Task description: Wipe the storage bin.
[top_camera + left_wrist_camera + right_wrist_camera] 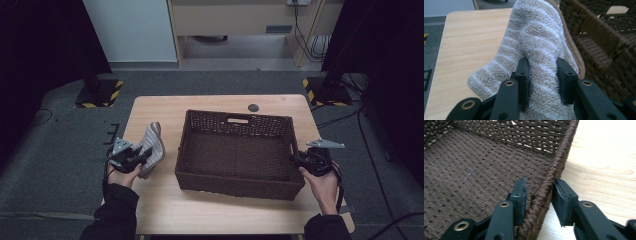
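Note:
A beige and white striped towel [153, 144] hangs bunched at the table's left side, just left of a dark brown wicker basket [240, 186]. My left gripper [143, 155] is shut on the towel [536, 37], its jaws pinching a fold of it [541, 65], with the basket's wall [599, 50] close on the right. My right gripper [299, 161] sits at the basket's right side. Its jaws straddle the braided rim [559, 162], one inside and one outside, closed against it [540, 185]. The basket holds nothing.
The light wooden table [200, 212] has bare wood in front of the basket and on its far left. A small black round disc [253, 107] lies near the far edge. Two stand bases with yellow-black stripes [100, 95] [325, 92] are on the floor beyond.

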The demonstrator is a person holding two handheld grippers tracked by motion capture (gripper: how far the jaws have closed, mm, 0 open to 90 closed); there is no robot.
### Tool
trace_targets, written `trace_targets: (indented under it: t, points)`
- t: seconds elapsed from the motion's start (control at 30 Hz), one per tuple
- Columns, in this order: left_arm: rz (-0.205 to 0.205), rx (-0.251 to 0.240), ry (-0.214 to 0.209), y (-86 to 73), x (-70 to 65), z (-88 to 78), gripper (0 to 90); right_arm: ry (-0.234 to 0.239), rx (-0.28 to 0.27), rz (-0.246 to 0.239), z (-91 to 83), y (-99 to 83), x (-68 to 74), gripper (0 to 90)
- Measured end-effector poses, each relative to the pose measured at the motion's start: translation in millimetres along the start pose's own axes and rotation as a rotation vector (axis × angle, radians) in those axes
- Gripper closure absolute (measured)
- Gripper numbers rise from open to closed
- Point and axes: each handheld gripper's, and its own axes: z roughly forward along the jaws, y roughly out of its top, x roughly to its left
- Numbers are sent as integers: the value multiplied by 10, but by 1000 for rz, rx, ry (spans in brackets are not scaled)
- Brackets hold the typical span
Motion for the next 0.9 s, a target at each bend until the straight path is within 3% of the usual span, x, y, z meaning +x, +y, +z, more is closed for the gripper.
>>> trace_targets:
  t: [0.17,0.43,0.63,0.9]
  points:
    - [2,-27,-4,132,-6,40,659,2,-4,-24,25,17,34,678]
    - [-5,-60,-23,270,-15,137,656,51,-10,-40,68,37,127,681]
    - [6,-95,-39,403,-23,199,655,61,-11,-36,79,38,136,682]
    - [59,-77,-44,548,-59,494,655,55,-12,-37,83,38,141,677]
